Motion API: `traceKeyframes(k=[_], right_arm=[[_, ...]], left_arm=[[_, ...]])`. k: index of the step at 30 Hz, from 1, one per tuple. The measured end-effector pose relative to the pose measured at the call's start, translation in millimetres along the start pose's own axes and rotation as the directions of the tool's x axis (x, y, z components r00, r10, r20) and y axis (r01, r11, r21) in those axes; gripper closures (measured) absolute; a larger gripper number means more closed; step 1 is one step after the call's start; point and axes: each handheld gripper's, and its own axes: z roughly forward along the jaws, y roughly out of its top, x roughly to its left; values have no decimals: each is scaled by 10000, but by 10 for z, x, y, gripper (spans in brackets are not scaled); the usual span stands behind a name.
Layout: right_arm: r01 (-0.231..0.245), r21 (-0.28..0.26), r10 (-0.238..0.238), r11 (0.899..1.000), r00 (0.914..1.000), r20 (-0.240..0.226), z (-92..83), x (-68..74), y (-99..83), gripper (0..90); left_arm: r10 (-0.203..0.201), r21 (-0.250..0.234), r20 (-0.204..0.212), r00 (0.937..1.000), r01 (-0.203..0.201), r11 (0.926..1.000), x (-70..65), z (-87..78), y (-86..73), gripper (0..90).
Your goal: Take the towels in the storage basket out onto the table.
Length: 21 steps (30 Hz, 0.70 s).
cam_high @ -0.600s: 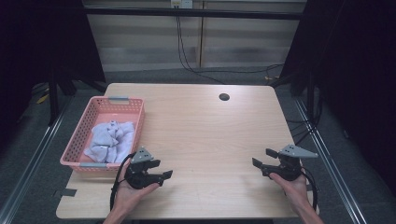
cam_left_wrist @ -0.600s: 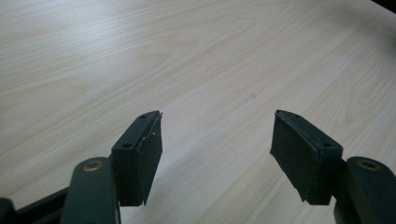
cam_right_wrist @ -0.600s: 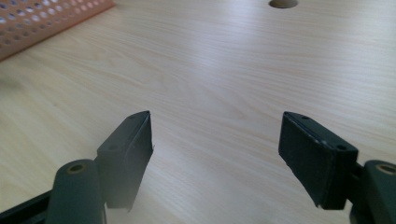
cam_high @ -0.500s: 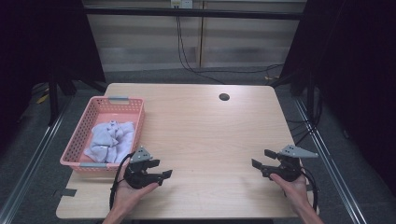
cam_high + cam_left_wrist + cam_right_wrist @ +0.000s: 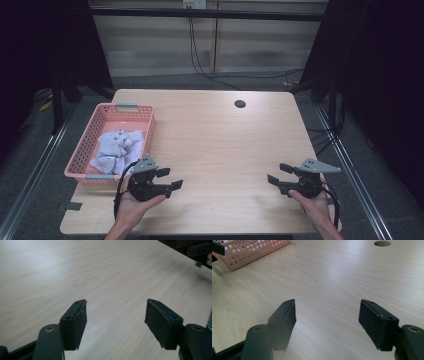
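Wooden table (image 5: 220,145); pink basket (image 5: 95,137)

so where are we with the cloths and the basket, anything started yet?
Nothing looks done: the white cloths lie bunched inside the pink basket at the table's left edge. Nothing is in hand either: the left claw and right claw both stand open over bare wood, holding nothing. The left claw sits closest to the basket. All the handling of the cloths appears still to come.

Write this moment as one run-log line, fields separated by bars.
left tongs: open, empty | right tongs: open, empty | cloths: in pink basket
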Motion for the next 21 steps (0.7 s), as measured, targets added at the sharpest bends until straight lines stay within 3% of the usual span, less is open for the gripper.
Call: traceKeyframes(k=[3, 11, 15, 16, 21], right_arm=[[103, 138, -101, 9999, 9998, -176, 28, 15, 4, 276], [92, 311, -89, 9995, 9999, -108, 47, 8, 7, 237], [117, 423, -113, 9990, 9999, -103, 61, 5, 4, 222], [150, 425, -146, 9990, 9998, -104, 62, 7, 4, 222], [151, 541, -148, 9984, 9999, -72, 86, 26, 9, 200]], left_arm=[[-55, -40, -147, 9999, 54, 10000, 41, -64, 14, 316], [-371, -159, -786, 9962, 360, 9992, 276, -315, 42, 272], [-588, -303, -1038, 9929, 559, 9980, 367, -434, 76, 259], [-451, -225, -1177, 9920, 427, 9988, 400, -482, 93, 259], [-574, -344, -1661, 9844, 524, 9980, 550, -676, 166, 237]])
